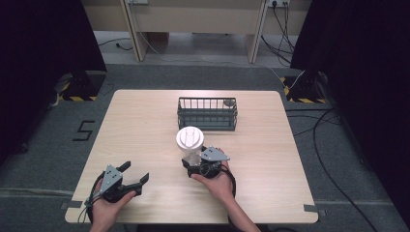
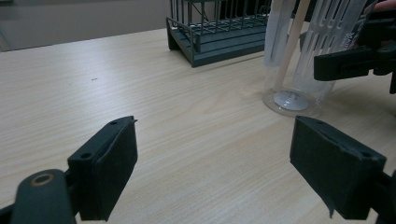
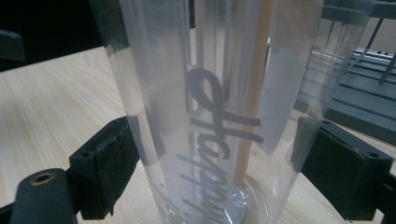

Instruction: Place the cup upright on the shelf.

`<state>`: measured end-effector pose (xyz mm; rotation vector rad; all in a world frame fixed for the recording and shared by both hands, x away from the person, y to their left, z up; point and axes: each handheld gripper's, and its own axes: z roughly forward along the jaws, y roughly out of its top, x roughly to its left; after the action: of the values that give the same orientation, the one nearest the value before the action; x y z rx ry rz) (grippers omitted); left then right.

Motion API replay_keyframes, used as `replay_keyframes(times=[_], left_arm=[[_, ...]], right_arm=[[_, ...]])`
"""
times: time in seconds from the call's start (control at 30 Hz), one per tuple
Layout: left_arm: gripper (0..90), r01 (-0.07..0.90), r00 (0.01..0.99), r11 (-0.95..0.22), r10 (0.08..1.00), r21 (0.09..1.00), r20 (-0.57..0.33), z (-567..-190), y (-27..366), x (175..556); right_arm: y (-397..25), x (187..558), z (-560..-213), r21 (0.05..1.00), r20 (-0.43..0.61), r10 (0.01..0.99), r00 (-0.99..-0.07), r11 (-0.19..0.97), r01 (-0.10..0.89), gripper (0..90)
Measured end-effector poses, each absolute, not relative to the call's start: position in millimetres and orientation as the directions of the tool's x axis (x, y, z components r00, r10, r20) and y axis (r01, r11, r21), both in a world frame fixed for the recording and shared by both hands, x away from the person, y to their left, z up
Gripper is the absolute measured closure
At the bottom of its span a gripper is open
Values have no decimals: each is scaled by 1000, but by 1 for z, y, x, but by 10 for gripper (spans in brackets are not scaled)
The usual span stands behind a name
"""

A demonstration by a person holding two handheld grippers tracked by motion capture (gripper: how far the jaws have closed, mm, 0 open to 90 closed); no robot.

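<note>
A clear plastic tumbler [image 1: 190, 153] with a white lid [image 1: 189, 137] stands upright near the middle of the table. In the right gripper view the tumbler [image 3: 219, 116] carries grey "Happy" lettering and holds a beige straw [image 3: 252, 107]. My right gripper [image 1: 193, 159] is open, and its jaws stand close on either side of the tumbler's lower body [image 3: 215, 172]. My left gripper [image 1: 135, 172] rests open and empty near the front left edge, aimed at the tumbler [image 2: 299, 60]. Bare table lies between its jaws [image 2: 212, 172].
A dark wire basket [image 1: 207, 123] sits behind the tumbler, toward the table's far side; it is also seen as the basket [image 2: 219, 44] and the basket [image 3: 364, 93]. The light wooden table [image 1: 145, 125] has bare room on its left and right.
</note>
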<state>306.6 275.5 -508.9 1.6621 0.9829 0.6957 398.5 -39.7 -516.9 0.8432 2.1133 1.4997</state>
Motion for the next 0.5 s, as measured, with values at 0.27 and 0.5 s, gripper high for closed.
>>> replay_keyframes(times=[0.27,0.5], left_arm=[[146,268,497,-126,868,955,-25,-509,276,306],[146,268,496,-129,868,955,-22,-509,276,306]], right_arm=[[-41,399,-517,944,10,673,-740,237,228,176],[-41,401,-517,945,1,659,-752,244,215,185]])
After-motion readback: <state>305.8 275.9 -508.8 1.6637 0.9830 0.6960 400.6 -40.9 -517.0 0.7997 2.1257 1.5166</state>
